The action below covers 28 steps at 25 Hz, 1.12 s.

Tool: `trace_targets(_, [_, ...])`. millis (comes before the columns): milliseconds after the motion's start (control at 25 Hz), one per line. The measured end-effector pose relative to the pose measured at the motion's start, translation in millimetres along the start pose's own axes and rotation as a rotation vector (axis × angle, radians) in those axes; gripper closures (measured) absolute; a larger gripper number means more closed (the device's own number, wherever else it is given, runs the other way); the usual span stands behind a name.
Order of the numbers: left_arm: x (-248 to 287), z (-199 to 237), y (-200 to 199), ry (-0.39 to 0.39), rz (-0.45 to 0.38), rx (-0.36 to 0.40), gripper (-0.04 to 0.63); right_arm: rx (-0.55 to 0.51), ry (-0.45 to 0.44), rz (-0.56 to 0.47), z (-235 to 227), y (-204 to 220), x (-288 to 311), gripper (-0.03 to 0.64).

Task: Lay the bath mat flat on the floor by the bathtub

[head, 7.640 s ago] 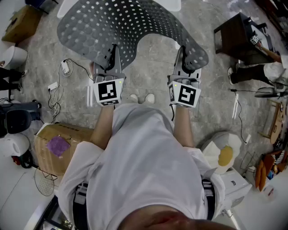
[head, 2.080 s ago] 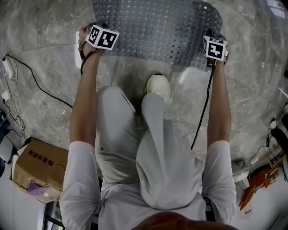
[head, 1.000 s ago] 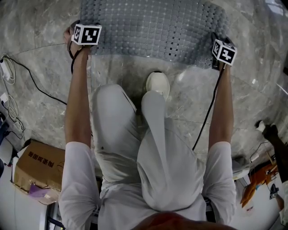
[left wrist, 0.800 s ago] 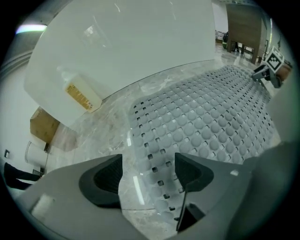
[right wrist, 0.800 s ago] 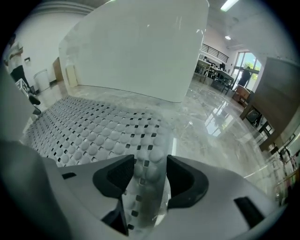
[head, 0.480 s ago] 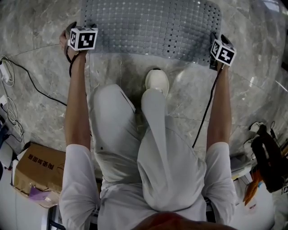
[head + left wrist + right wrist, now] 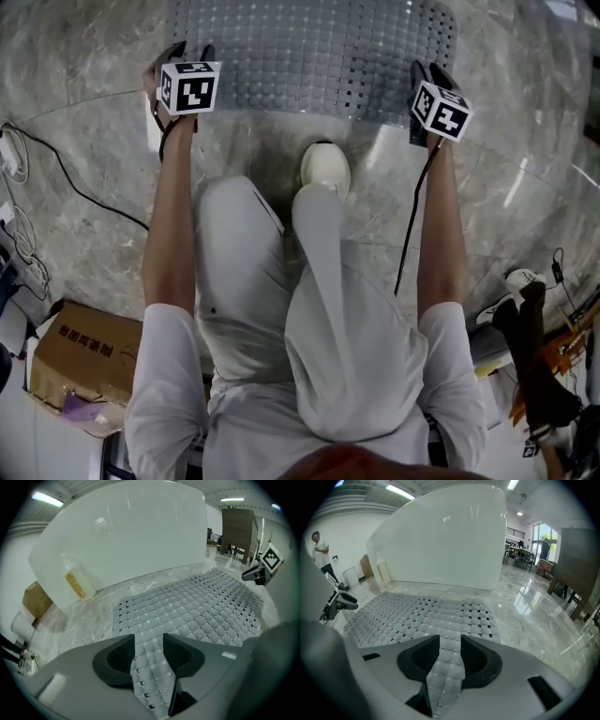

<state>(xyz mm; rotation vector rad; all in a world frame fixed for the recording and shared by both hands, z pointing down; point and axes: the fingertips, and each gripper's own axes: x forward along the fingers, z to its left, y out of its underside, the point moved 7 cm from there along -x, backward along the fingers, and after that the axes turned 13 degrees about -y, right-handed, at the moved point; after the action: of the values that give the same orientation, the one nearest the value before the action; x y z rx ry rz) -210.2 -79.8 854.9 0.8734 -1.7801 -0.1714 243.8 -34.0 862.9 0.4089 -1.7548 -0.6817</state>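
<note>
The grey perforated bath mat (image 7: 309, 52) lies flat on the marble floor in front of the white bathtub (image 7: 131, 536). In the head view my left gripper (image 7: 187, 54) is over the mat's near left corner and my right gripper (image 7: 424, 75) over its near right corner. The left gripper (image 7: 149, 641) shows the mat (image 7: 197, 611) through the gap of its jaws, which are closing with nothing pinched. The right gripper (image 7: 450, 644) looks down on the mat (image 7: 417, 616) the same way, its jaws closing and its pads clear of the mat.
A soap bottle (image 7: 77, 581) stands on the floor against the tub. My shoe (image 7: 323, 169) is just short of the mat's near edge. A cable (image 7: 66, 178) and a cardboard box (image 7: 84, 361) lie to the left. Dark wooden furniture (image 7: 576, 569) stands at the right.
The mat, first carried hanging from both grippers, now lies flat. Over the last second both grippers have shifted inward along its near edge.
</note>
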Motion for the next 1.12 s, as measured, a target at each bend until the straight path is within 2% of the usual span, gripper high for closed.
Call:
trace_targets(280, [-22.3,-25.4,-18.2,-0.017,-0.108,-0.024,0.6,0.016,-0.051,-0.079,38.9,-9.9,-5.2,0.595])
trace_targets(440, [-31.5,-32.4,-28.3,0.039,-0.122,-0.043,0.6,0.016,-0.089,-0.107,52.7,-18.3,-8.2,0.614])
trace_targets(640, [-61.1,-11.5,-39.8,0.082,-0.087,-0.097,0.6,0.034,-0.114,-0.093,86.9,-41.9,-30.7,0.614])
trace_targets(880, [-127.4,-24.6,-68.4,0.14,-0.005,-0.086,0.6,0.086,-0.126,-0.014,95.7,-62.6,-98.9,0.614])
trace_targets(1120, [-238.1,12.0,-128.3,0.162,-0.004,-0.079,0.6,0.097,-0.148,0.02,135.6,-121.4,-204.3,0.614])
